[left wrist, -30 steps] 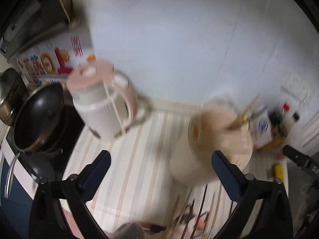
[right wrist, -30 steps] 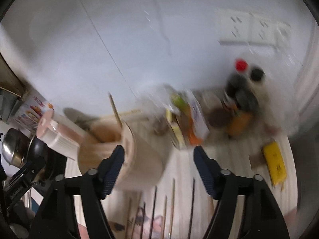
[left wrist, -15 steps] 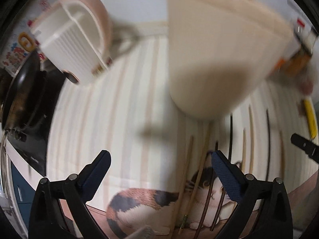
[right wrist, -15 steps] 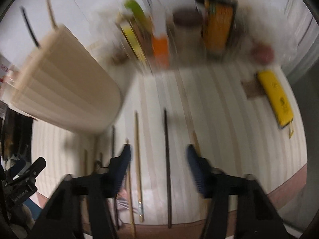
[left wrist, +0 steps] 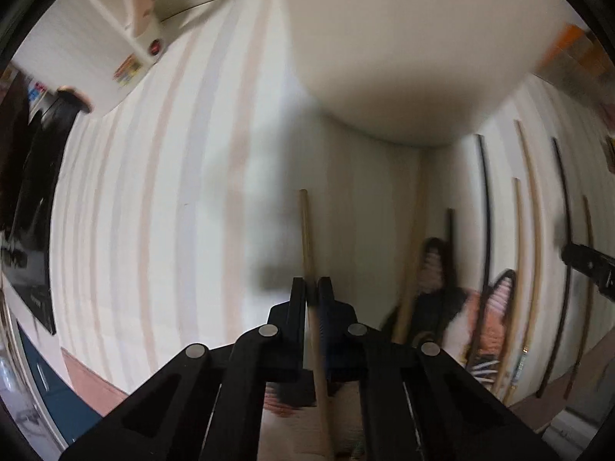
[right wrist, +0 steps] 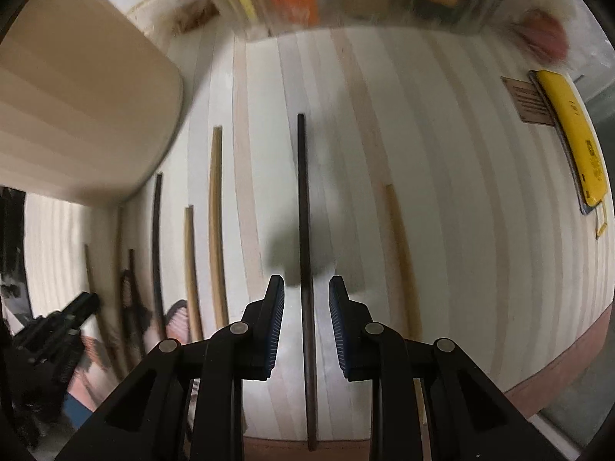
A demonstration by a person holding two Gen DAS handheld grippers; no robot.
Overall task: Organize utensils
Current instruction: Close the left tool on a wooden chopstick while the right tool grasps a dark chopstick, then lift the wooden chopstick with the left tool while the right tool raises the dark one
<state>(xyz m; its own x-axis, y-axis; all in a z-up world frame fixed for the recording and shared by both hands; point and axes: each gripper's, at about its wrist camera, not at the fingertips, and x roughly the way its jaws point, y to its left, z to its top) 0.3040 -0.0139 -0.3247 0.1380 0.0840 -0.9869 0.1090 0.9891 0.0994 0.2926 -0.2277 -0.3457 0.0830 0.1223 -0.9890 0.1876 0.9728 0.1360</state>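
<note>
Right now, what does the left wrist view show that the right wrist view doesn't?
Left wrist only: the left tongs shut on a light wooden chopstick, plus a white-and-pink appliance at upper left.

Right wrist only: the right tongs, jaws just closing, pads not yet touching the dark chopstick between them; a yellow object at far right.

Both: the beige utensil holder, the striped mat and more chopsticks lying in a row.

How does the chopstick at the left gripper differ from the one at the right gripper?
The left gripper is shut on a light wooden chopstick. The right gripper has been closing around a dark chopstick, with gaps still showing at both pads. Both chopsticks lie lengthwise on the striped mat.
</note>
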